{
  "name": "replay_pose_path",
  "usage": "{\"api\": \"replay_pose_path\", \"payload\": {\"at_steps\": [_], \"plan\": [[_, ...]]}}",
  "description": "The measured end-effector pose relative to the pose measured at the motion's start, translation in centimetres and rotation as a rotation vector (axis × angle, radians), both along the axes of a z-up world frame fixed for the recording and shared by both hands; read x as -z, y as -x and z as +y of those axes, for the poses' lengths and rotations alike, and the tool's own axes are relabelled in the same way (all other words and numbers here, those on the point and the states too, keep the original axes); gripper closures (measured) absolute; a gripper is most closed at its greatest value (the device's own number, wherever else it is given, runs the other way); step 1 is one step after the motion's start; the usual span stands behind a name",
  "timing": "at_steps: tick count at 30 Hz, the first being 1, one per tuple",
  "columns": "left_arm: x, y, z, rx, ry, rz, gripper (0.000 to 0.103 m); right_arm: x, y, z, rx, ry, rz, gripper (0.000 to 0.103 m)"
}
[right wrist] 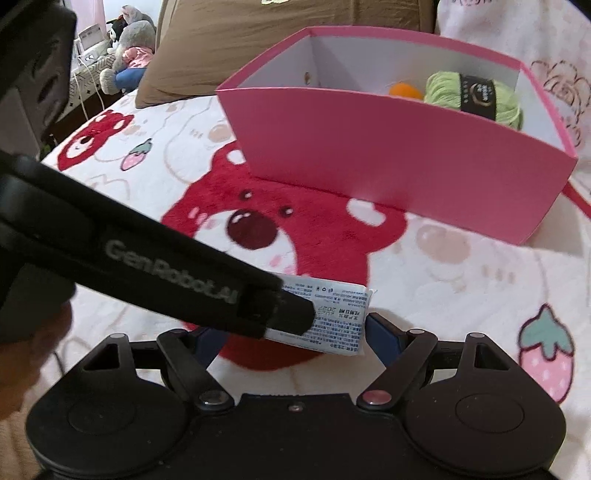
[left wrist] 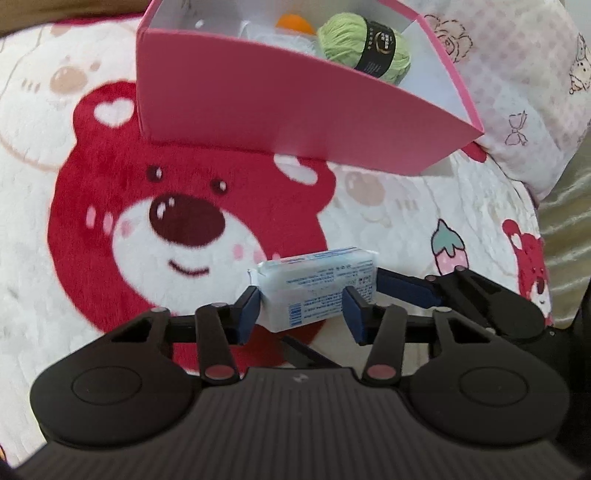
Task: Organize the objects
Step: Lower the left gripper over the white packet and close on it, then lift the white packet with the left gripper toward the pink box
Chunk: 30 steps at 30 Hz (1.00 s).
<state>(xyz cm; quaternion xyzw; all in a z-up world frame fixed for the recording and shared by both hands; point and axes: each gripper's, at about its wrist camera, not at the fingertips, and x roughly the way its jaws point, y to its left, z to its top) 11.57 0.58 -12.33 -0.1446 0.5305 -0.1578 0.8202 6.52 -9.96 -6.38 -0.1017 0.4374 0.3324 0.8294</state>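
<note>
A white and blue tissue pack [left wrist: 314, 288] sits between both grippers above the bear blanket. My left gripper [left wrist: 301, 310] has its blue pads on the pack's two sides. My right gripper [right wrist: 295, 339] reaches in from the right; one right finger [left wrist: 406, 288] touches the pack's end in the left wrist view. In the right wrist view the pack [right wrist: 332, 317] lies between the right fingers, half hidden by the left gripper's body. The pink box [left wrist: 258, 99] stands beyond, holding green yarn [left wrist: 364, 44] and an orange object [left wrist: 293, 22]; it also shows in the right wrist view [right wrist: 388, 158].
The bed carries a white blanket with a red bear print [left wrist: 166, 221]. A patterned pillow [left wrist: 535, 92] lies right of the box. A brown pillow [right wrist: 240, 40] and stuffed toys [right wrist: 129, 51] lie at the far left.
</note>
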Motion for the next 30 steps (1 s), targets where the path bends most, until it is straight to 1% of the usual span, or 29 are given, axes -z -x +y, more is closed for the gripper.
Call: {"api": "replay_pose_path", "payload": {"at_steps": [3, 5, 7, 8, 11, 14, 18, 20, 23, 24, 25, 27, 30], "plan": [[0.4, -0.3, -0.3, 0.005, -0.018, 0.005, 0.065, 0.4, -0.1, 0.0, -0.012, 0.028, -0.068, 0.02], [0.7, -0.3, -0.7, 0.014, -0.052, 0.006, 0.065, 0.8, 0.2, 0.0, -0.016, 0.065, -0.134, 0.021], [1.1, -0.2, -0.9, 0.021, -0.092, 0.007, 0.065, 1.3, 0.3, -0.1, -0.014, 0.094, -0.173, 0.021], [1.3, -0.3, -0.9, 0.016, -0.102, 0.008, 0.065, 1.5, 0.1, -0.3, -0.008, 0.093, -0.166, 0.021], [1.3, -0.4, -0.7, 0.004, -0.101, 0.008, 0.065, 2.0, -0.5, -1.1, 0.012, 0.062, -0.105, 0.021], [0.9, -0.5, -0.6, -0.011, -0.121, -0.023, 0.065, 1.9, -0.6, -1.8, 0.019, 0.021, -0.089, 0.021], [0.9, -0.8, -0.1, -0.036, -0.1, -0.035, 0.065, 2.0, -1.0, -2.1, 0.002, -0.037, -0.07, 0.02], [1.1, -1.1, 0.0, -0.048, -0.089, -0.028, 0.065, 2.0, -1.0, -2.0, 0.002, -0.046, -0.085, 0.02], [1.2, -1.4, 0.1, -0.061, -0.066, -0.016, 0.066, 2.3, -1.1, -1.8, -0.006, -0.055, -0.058, 0.02], [1.3, -1.6, 0.1, -0.058, -0.053, -0.004, 0.071, 2.5, -1.2, -1.7, -0.008, -0.057, -0.052, 0.021], [1.5, -1.7, 0.0, -0.036, -0.033, 0.017, 0.071, 2.5, -1.1, -1.6, -0.01, -0.054, -0.049, 0.021], [1.4, -1.8, -0.5, -0.007, -0.049, 0.024, 0.072, 2.6, -1.0, -1.5, -0.016, -0.05, -0.045, 0.025], [1.2, -1.6, -0.5, -0.003, -0.042, 0.027, 0.072, 2.6, -1.0, -1.1, -0.028, -0.042, -0.046, 0.026]]}}
